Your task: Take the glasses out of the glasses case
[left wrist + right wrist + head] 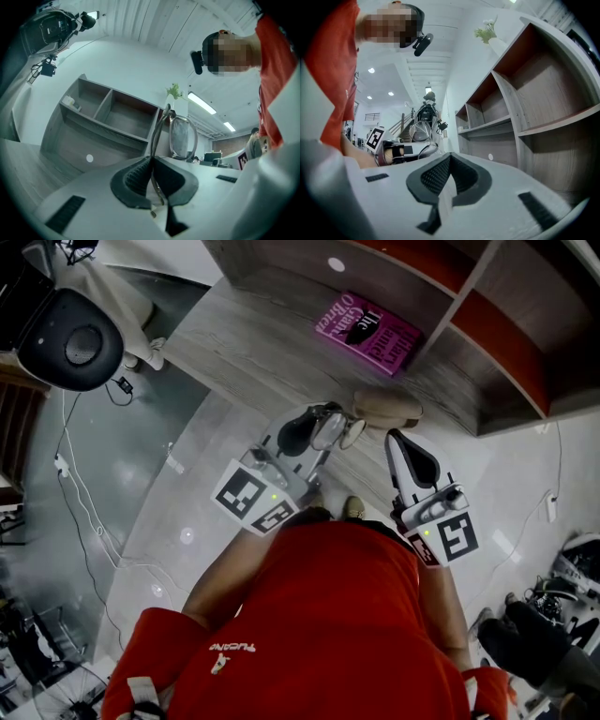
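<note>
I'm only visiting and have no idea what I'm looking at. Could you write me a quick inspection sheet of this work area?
Surface: grey wooden desk, set under a shelf unit.
Job's things: glasses out of the case and held in the air; beige glasses case lying on the desk.
Clutter: pink book flat on the desk.
Grippers: left gripper shut on a temple arm of the glasses; right gripper shut, nothing in it.
Cables: white cable trailing across the floor at the left.
Surroundings: shelf compartments mostly empty; black seat at the far left.
</note>
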